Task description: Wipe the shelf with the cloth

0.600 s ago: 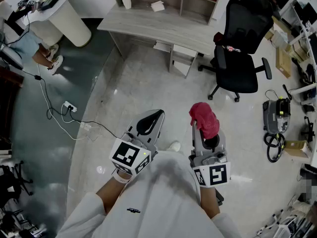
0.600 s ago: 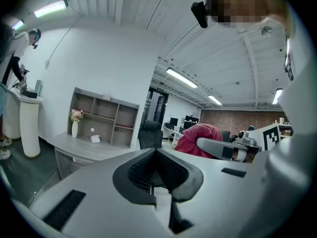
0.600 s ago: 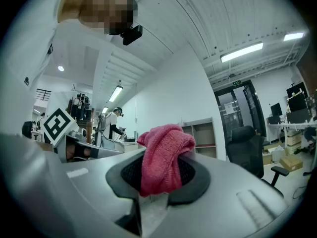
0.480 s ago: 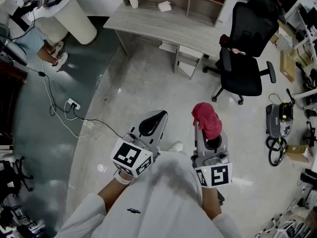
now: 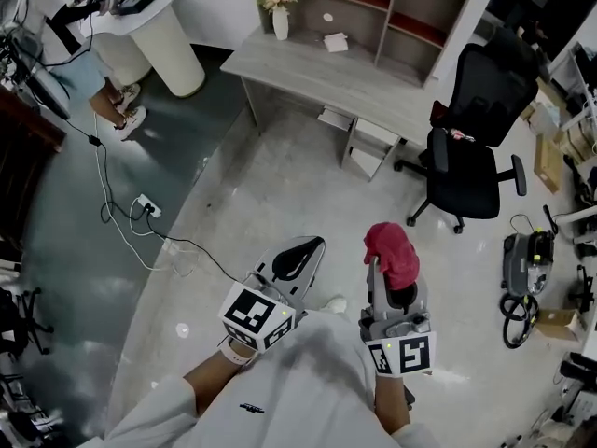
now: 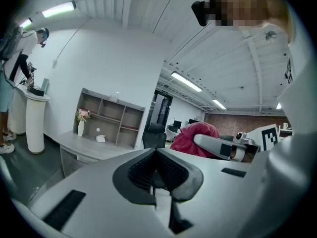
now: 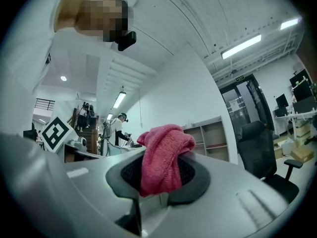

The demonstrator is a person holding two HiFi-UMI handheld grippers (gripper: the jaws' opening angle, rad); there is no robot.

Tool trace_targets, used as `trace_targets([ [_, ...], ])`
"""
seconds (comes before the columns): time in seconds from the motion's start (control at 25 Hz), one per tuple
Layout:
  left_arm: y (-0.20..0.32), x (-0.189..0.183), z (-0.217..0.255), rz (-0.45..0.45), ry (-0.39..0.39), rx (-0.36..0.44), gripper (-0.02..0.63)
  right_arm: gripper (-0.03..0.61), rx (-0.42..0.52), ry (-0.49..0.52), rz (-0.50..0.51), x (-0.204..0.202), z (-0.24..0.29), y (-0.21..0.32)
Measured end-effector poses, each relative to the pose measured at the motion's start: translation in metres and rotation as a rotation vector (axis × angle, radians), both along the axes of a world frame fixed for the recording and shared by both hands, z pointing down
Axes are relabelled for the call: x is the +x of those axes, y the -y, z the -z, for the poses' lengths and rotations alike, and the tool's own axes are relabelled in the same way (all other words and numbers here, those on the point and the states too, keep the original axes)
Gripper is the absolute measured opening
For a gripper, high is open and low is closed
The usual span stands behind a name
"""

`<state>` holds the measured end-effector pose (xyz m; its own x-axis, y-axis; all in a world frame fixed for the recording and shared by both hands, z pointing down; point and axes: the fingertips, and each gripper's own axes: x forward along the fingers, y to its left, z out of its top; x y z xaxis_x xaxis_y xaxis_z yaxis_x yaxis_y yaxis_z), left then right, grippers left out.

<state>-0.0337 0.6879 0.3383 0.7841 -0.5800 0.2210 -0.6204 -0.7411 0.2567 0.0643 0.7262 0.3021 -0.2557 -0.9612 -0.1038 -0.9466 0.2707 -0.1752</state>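
**Shelf slides further into view**

The shelf (image 5: 373,7) and desk (image 5: 326,68) sit lower in the head view than before. The right gripper (image 5: 390,271) pinches the pink cloth (image 5: 392,248) (bunched above its jaws), well apart from the shelf. The left gripper (image 5: 291,258) is closed and empty.
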Motion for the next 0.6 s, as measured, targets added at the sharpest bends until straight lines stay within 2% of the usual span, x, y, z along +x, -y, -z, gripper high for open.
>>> trace_targets([
  [0.2,0.02,-0.028,0.005,0.02,-0.011,-0.001,0.002,0.095,-0.013,0.044,0.003,-0.019,0.004,0.023],
  [0.6,0.057,-0.094,0.001,0.022,-0.061,-0.024,0.002,0.095,-0.041,0.028,-0.004,-0.085,-0.001,0.06],
])
